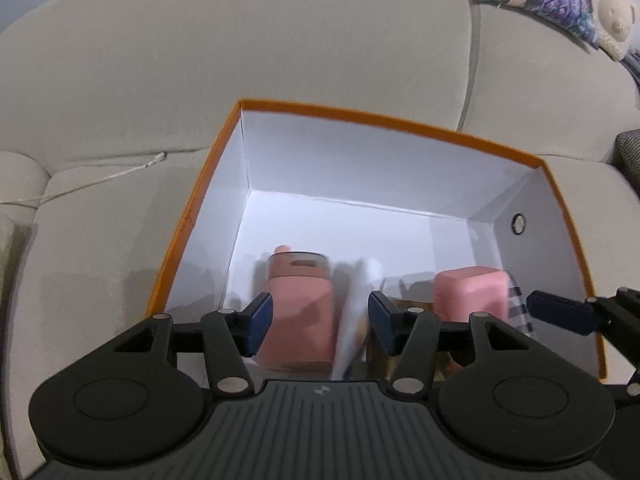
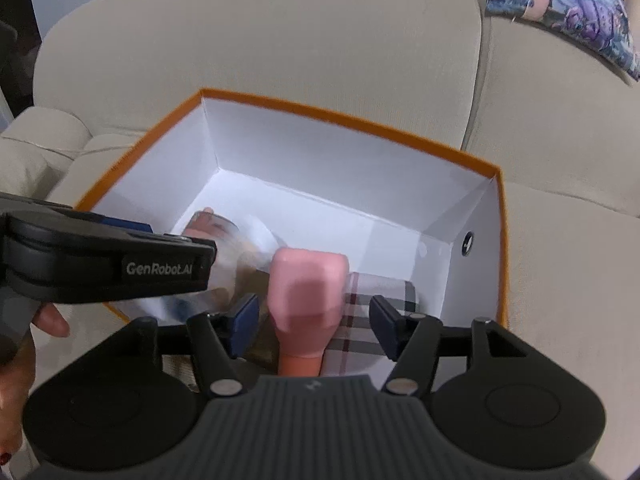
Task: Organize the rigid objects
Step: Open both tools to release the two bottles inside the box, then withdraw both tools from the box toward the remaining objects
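An orange box (image 1: 404,128) with white inside walls sits on a beige sofa (image 1: 200,60). The left gripper (image 1: 318,322) has its fingers parted around a pink bottle (image 1: 302,312) in the box without pressing it. The right gripper (image 2: 312,326) likewise stands apart around a second pink object (image 2: 306,292) beside a checked cloth (image 2: 360,328)

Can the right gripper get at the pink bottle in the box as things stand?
Probably yes: the right gripper is open directly over the pink bottle, nothing between them; the plaid box sits close beside it.
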